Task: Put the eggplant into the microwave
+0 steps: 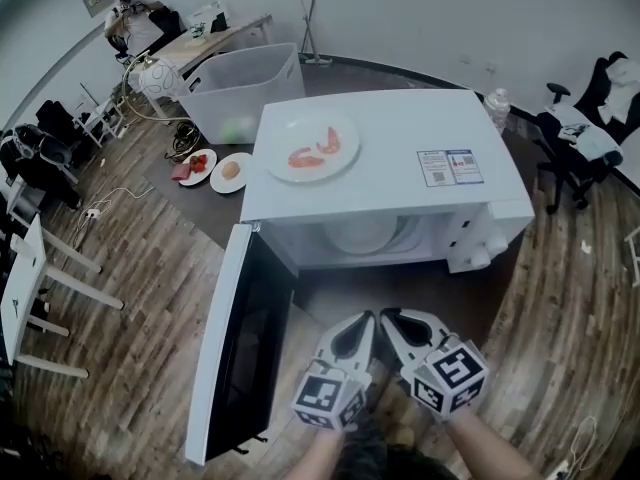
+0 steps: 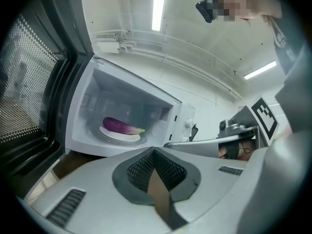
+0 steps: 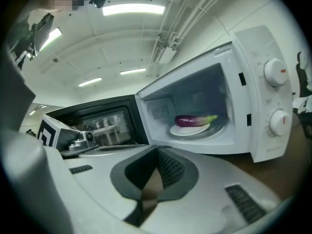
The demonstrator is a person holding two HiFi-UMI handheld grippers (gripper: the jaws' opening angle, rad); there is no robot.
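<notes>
A purple eggplant lies on a white plate inside the white microwave. The microwave door hangs wide open to the left. In the head view the cavity looks pale and the eggplant cannot be made out. Both grippers are side by side just in front of the opening, apart from the eggplant. My left gripper has its jaws together with nothing between them. My right gripper is likewise shut and empty.
A plate with red food rests on the microwave's top. Behind stand a clear plastic bin, two small plates of food and a water bottle. An office chair is at the right; a person sits far back.
</notes>
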